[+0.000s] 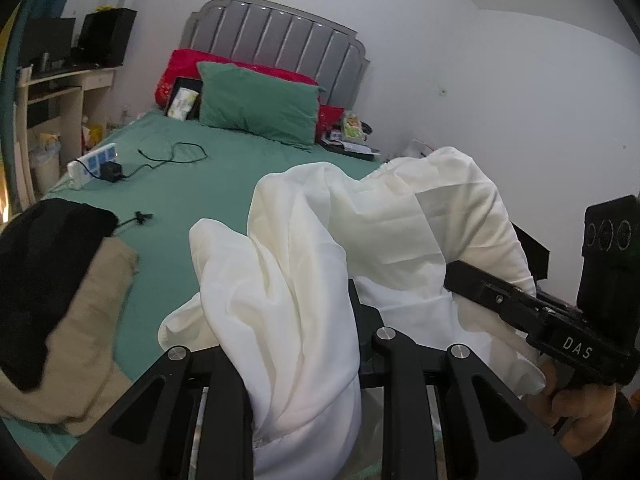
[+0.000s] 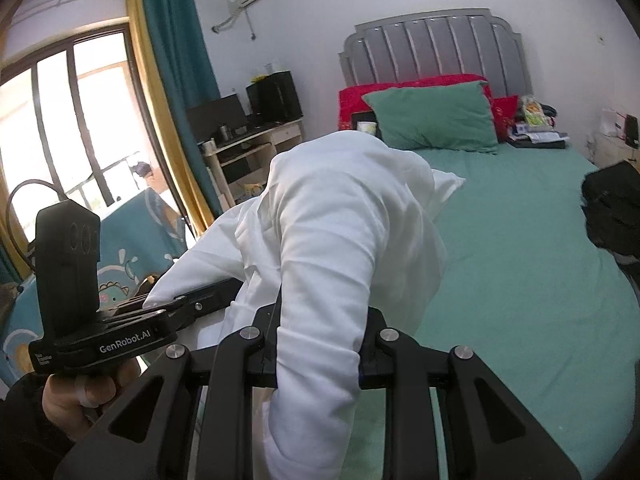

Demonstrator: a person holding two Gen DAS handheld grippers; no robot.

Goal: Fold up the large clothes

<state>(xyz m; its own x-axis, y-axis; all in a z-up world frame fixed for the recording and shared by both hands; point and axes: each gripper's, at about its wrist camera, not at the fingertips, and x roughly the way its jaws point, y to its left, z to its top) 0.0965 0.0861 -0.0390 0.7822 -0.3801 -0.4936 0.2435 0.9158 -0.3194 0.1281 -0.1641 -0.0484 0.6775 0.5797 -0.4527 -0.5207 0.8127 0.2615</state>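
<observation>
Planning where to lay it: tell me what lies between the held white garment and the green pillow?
Bare green bedsheet separates white garment from green pillow, per right wrist view.

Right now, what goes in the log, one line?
step: lifting | left gripper: shut on white cloth | right gripper: shut on white cloth | cloth: raised over green bed
</observation>
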